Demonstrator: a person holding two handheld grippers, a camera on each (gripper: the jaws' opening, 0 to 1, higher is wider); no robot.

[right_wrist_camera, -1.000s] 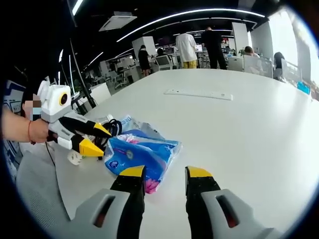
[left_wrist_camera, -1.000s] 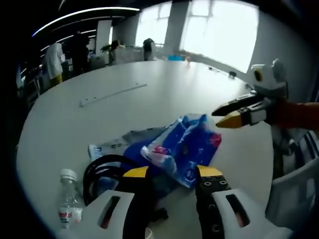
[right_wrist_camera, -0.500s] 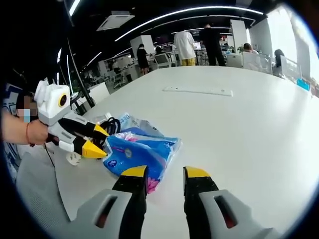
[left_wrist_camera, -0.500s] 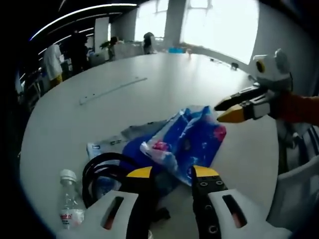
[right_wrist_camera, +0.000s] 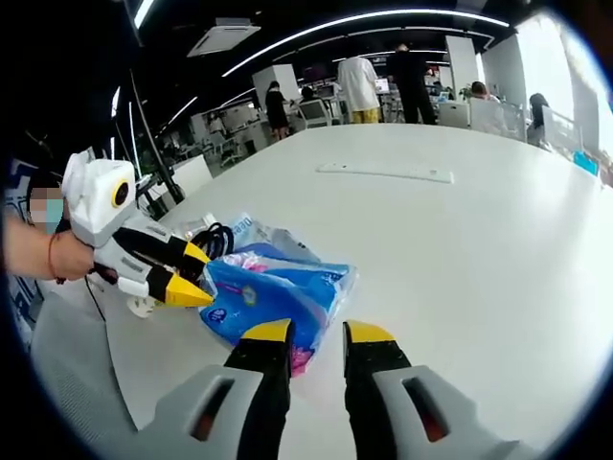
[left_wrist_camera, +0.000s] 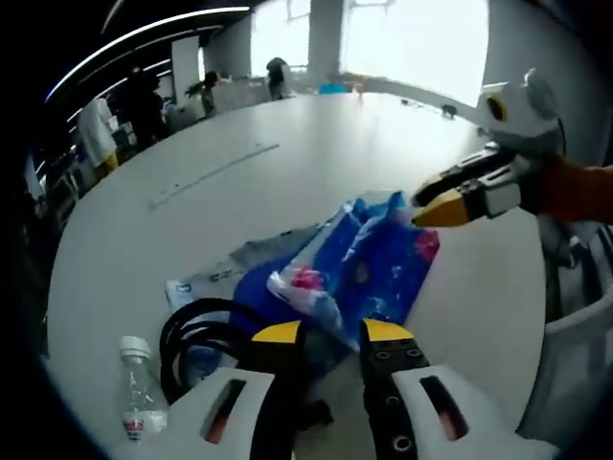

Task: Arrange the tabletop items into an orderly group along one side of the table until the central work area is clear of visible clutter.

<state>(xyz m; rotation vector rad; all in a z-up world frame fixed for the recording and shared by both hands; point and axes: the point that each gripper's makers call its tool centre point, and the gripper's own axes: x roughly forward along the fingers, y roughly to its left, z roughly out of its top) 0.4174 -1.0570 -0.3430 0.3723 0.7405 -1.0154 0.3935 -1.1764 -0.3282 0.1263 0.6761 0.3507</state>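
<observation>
A crumpled blue plastic bag (left_wrist_camera: 369,268) (right_wrist_camera: 268,292) lies on the white round table (left_wrist_camera: 124,230), on top of a pale packet (left_wrist_camera: 225,278). Left of it sit a coiled black cable (left_wrist_camera: 192,331) (right_wrist_camera: 218,240) and a small clear water bottle (left_wrist_camera: 142,388). My left gripper (left_wrist_camera: 332,333) is open at the bag's near edge, with nothing held between its jaws. In the right gripper view it (right_wrist_camera: 192,275) hovers at the bag's left end. My right gripper (right_wrist_camera: 318,333) is open just short of the bag. In the left gripper view it (left_wrist_camera: 433,205) comes in from the right, over the bag's far corner.
A long white strip (left_wrist_camera: 215,172) (right_wrist_camera: 383,172) lies farther out on the table. Bare tabletop (right_wrist_camera: 479,249) stretches beyond the bag. Several people (right_wrist_camera: 359,91) stand by desks in the background. A grey chair (left_wrist_camera: 575,364) stands at the table's edge.
Both grippers' jaws have narrowed. The left gripper has edged closer to the bag, and the right gripper has come nearer over the bag's corner. The bag, cable and bottle stay put.
</observation>
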